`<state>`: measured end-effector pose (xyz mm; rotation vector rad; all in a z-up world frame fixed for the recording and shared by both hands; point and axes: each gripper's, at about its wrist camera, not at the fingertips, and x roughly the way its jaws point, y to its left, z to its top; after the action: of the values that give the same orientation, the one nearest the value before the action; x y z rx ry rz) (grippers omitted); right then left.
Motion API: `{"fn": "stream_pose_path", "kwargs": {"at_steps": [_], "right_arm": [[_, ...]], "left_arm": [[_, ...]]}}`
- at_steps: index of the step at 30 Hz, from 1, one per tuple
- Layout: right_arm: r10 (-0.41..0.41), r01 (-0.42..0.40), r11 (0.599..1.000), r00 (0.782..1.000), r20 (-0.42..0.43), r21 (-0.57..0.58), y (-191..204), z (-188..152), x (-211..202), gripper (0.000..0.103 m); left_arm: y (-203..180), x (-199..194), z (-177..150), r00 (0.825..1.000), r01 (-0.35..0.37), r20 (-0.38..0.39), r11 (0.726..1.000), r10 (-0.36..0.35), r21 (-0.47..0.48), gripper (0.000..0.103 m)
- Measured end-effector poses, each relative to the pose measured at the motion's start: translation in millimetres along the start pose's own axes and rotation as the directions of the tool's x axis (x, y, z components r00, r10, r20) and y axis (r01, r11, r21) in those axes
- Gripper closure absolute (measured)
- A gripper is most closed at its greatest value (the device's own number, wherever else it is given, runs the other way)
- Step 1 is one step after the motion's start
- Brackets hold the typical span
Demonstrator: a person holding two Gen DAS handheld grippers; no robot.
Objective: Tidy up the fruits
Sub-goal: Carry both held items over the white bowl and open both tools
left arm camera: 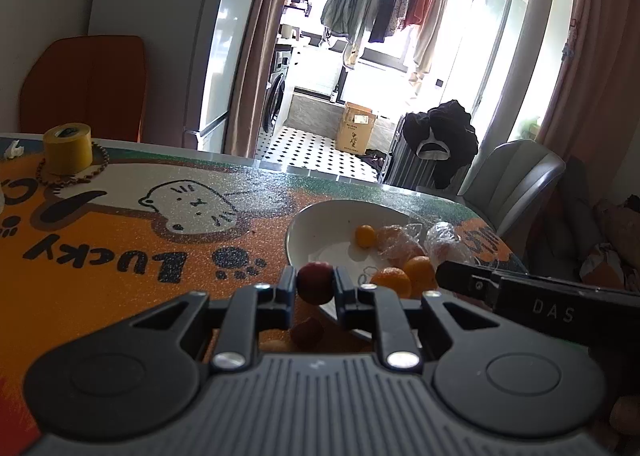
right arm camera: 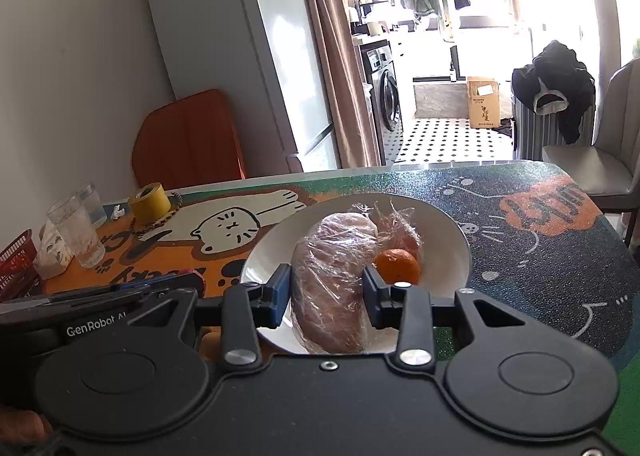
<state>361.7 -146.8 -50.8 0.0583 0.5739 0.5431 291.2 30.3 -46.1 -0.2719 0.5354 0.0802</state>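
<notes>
A: Status on the two claws?

B: Left gripper point(left arm camera: 316, 283) is clenched on a small dark-red fruit point(left arm camera: 315, 282), carried clear of the table, just at the near rim of the white bowl point(left arm camera: 298, 234). Looks staged for a drop into the bowl, since that's where the rest is collecting.

A: Right one?

B: Right gripper point(right arm camera: 326, 288) has its pads against both sides of a plastic-wrapped fruit point(right arm camera: 334, 280), grasping it over the bowl point(right arm camera: 448, 232). Can't tell if the wrapped fruit is lifted or already resting on the bowl floor.

A: What's already in the bowl?

B: From the left wrist: a small orange point(left arm camera: 365, 236) toward the far side, two oranges point(left arm camera: 404, 276) at the near-right side, plus crinkled wrapped pieces point(left arm camera: 400, 242) between them. Right wrist shows one orange point(right arm camera: 398, 266) just right of the wrapped fruit, another wrapped piece point(right arm camera: 400, 230) behind it.

A: Anything left outside?

B: Yes. A second dark-red fruit point(left arm camera: 307, 332) and a small orange-tan one point(left arm camera: 274, 344) sit on the mat point(left arm camera: 120, 288), just outside the bowl's near rim, under the left gripper. My guess: those go next.

A: Risk?

B: Both claws converge on one bowl; the right gripper's body is close beside the left one. Round fruit may roll on release.
</notes>
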Motion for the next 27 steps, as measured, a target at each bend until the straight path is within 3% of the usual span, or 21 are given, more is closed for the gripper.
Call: {"fn": "stream_pose_path", "kwargs": {"at_steps": [15, 27], "right_arm": [[-0.006, 0.007, 1.0, 1.0, -0.018, 0.029, -19.9, 26.1, 34.0, 0.067], [0.008, -0.007, 1.0, 0.999, -0.037, 0.031, -11.9, 28.6, 56.0, 0.067]], "left_arm": [[-10.2, 64.0, 20.2, 0.996, 0.03, -0.085, 1.0, -0.03, -0.008, 0.085], [12.5, 56.7, 23.9, 0.997, -0.033, -0.07, 0.999, 0.031, -0.027, 0.069]]}}
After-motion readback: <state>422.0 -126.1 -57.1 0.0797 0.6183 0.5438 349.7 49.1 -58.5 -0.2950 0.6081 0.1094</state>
